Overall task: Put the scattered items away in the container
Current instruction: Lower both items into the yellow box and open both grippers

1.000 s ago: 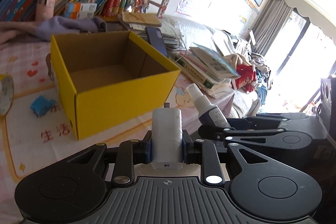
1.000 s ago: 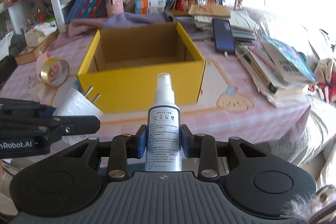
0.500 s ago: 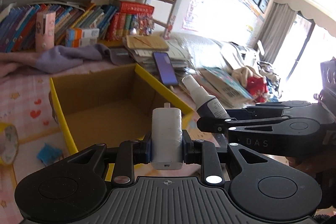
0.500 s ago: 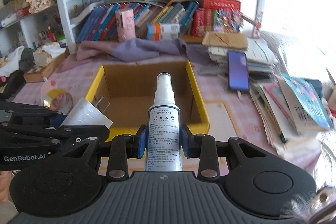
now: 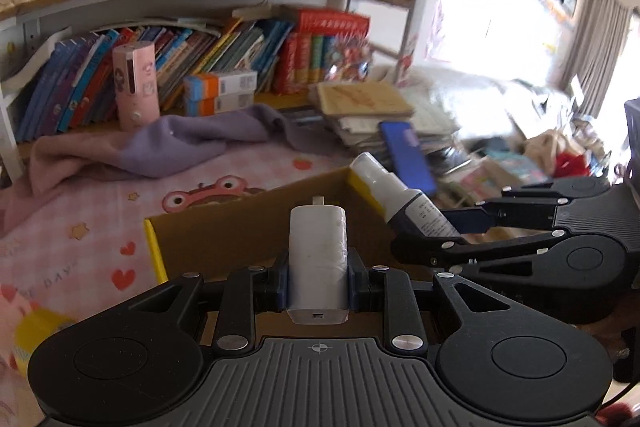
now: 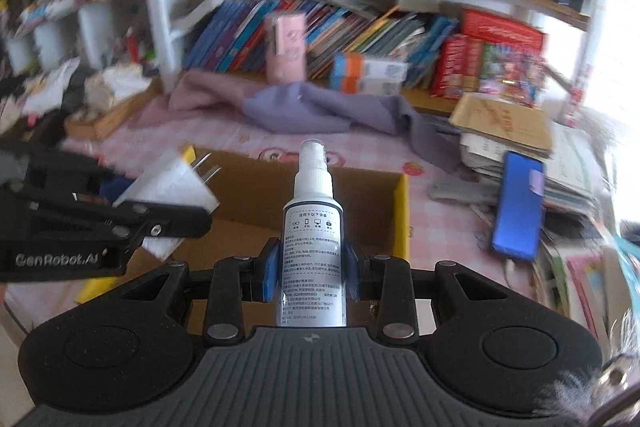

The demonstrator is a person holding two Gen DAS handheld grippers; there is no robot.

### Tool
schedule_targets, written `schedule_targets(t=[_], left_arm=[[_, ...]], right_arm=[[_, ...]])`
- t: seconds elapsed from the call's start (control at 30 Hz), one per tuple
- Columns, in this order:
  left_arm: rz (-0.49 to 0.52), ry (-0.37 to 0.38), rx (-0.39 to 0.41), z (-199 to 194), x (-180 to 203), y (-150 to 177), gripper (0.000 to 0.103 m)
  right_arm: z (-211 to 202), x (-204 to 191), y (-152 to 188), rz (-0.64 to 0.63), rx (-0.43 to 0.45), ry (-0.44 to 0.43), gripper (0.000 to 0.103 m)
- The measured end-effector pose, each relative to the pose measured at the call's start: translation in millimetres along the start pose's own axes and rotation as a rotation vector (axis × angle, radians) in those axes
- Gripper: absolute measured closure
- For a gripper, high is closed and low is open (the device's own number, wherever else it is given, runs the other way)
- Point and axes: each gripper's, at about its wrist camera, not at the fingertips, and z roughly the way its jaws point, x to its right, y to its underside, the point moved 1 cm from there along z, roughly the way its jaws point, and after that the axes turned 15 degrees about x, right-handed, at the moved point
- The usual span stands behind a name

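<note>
My left gripper (image 5: 318, 281) is shut on a white charger plug (image 5: 318, 259), prongs forward, held above the open yellow cardboard box (image 5: 154, 251). My right gripper (image 6: 312, 269) is shut on a white spray bottle (image 6: 314, 247) with a dark label, upright, over the same box (image 6: 402, 211). The bottle also shows in the left wrist view (image 5: 400, 199), and the plug in the right wrist view (image 6: 172, 183), both above the box's open top. The box's inside is mostly hidden by the grippers.
A yellow tape roll (image 5: 36, 335) lies left of the box on the pink tablecloth. A purple cloth (image 6: 320, 107), a blue phone (image 6: 518, 205) on stacked papers, a pink canister (image 5: 134, 85) and a bookshelf stand behind and to the right.
Both grippers have moved forward and higher, from in front of the box to above its opening, each still holding its item.
</note>
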Motion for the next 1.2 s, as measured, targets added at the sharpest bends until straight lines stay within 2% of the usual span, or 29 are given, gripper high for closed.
schedule_targets(t=[0.27, 0.53, 0.7, 0.83, 0.93, 1.0, 1.07, 1.2], left_arm=[[0.124, -0.061, -0.194, 74.1, -23.3, 23.4, 0.078], [0.167, -0.050, -0.321, 106.4, -30.7, 37.4, 0.078], [0.180, -0.060, -0.336, 110.2, -31.6, 37.7, 0.078], [0.176, -0.067, -0.328, 107.4, -32.5, 37.8, 0.077], [0.177, -0.065, -0.320, 108.1, -32.7, 36.5, 0.073], [0.176, -0.067, -0.304, 106.2, -32.7, 35.5, 0.065], [0.179, -0.073, -0.285, 103.5, -31.8, 34.4, 0.059], [0.178, -0.084, -0.271, 100.3, -30.3, 34.1, 0.057]], right_arm=[[88.7, 13.3, 21.0, -0.164, -0.171, -0.084, 0.072], [118.6, 11.7, 26.9, -0.344, -0.233, -0.136, 0.072], [119.2, -0.1, 32.8, -0.441, -0.240, -0.180, 0.072], [124.9, -0.8, 35.1, -0.442, -0.269, -0.178, 0.072], [125.2, 0.8, 33.0, -0.442, -0.259, -0.177, 0.069], [122.6, -0.1, 31.4, -0.451, -0.237, -0.171, 0.060], [120.1, 0.9, 29.6, -0.436, -0.229, -0.170, 0.059], [115.5, 8.5, 24.2, -0.369, -0.217, -0.169, 0.058]])
